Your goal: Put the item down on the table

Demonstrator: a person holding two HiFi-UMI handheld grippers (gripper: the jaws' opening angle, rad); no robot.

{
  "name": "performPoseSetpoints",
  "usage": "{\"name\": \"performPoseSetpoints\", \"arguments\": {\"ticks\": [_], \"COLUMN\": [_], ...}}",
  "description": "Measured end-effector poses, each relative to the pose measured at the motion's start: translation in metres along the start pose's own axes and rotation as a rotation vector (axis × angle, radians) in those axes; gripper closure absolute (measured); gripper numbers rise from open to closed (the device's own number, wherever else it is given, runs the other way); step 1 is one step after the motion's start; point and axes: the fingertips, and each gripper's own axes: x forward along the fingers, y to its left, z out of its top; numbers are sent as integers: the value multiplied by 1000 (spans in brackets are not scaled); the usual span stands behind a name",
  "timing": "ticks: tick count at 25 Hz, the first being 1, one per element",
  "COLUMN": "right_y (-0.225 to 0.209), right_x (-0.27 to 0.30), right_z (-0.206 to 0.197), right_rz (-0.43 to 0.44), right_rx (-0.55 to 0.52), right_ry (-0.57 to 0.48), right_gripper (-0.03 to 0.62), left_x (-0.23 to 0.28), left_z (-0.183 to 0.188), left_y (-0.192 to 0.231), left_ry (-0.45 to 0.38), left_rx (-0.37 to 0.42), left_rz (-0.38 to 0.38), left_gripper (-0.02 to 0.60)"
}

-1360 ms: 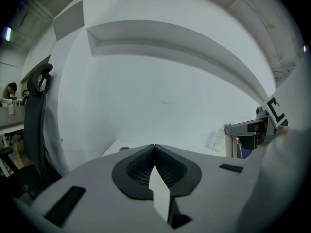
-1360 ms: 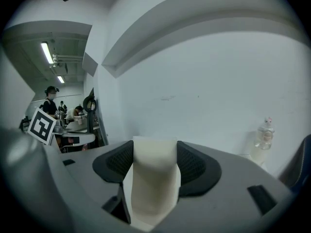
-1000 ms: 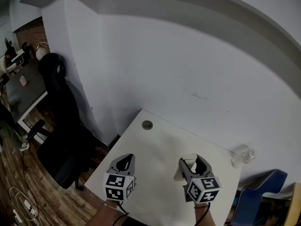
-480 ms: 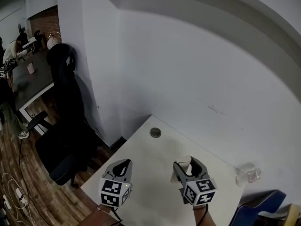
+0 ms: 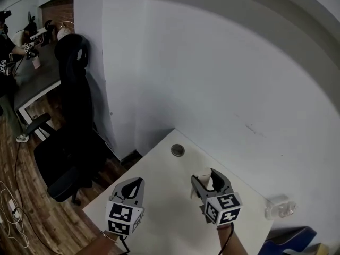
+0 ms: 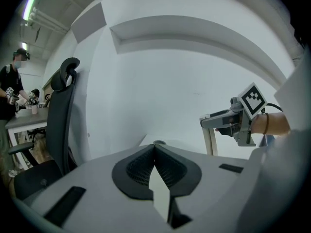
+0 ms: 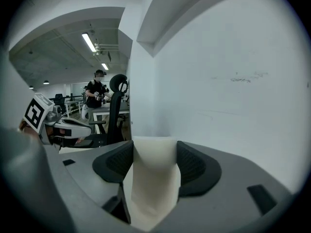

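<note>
A cream-white item (image 7: 153, 178), tall and narrow, stands clamped between the black pads of my right gripper (image 7: 154, 152). In the head view that right gripper (image 5: 210, 177) hovers over the middle of the white table (image 5: 159, 195), with the item (image 5: 206, 180) showing pale between its jaws. My left gripper (image 5: 136, 181) is above the table's left part, apart from the item. Its jaws are shut tip to tip with nothing between them (image 6: 154, 147). From the left gripper view the right gripper (image 6: 228, 123) holds the item (image 6: 210, 141) upright just over the tabletop.
A round metal grommet (image 5: 178, 150) sits in the table near the far edge. A clear plastic object (image 5: 279, 207) lies at the table's right end. The white wall runs close behind. A black office chair (image 5: 74, 116) stands left; a blue chair (image 5: 289, 240) at lower right.
The head view has swung, so the table sits lower and further right in frame. Both grippers keep about the same stance; the right one still holds the item.
</note>
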Motion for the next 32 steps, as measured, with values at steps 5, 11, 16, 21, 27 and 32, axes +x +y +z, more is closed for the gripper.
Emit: {"name": "performPoseSetpoints", "arguments": {"ticks": [5, 11, 16, 21, 27, 32], "right_y": [3, 8, 14, 17, 22, 26], "right_x": [22, 46, 62, 73, 85, 99], "right_z": [3, 3, 1, 0, 0, -4], "right_rz": [44, 81, 110, 124, 145, 162], "right_rx": [-52, -103, -148, -164, -191, -218], "right_ry": [22, 50, 64, 77, 97, 127], "right_gripper": [299, 299, 299, 299, 299, 299], "left_x": [5, 6, 4, 5, 7, 6], "left_z": [-3, -7, -13, -17, -20, -23], "left_y": [10, 22, 32, 40, 46, 53], "left_ry": [-5, -7, 0, 4, 9, 16], "left_rx": [-24, -44, -57, -68, -78, -83], "left_rz": [23, 50, 73, 83, 86, 89], "left_gripper": [565, 565, 565, 565, 565, 565]}}
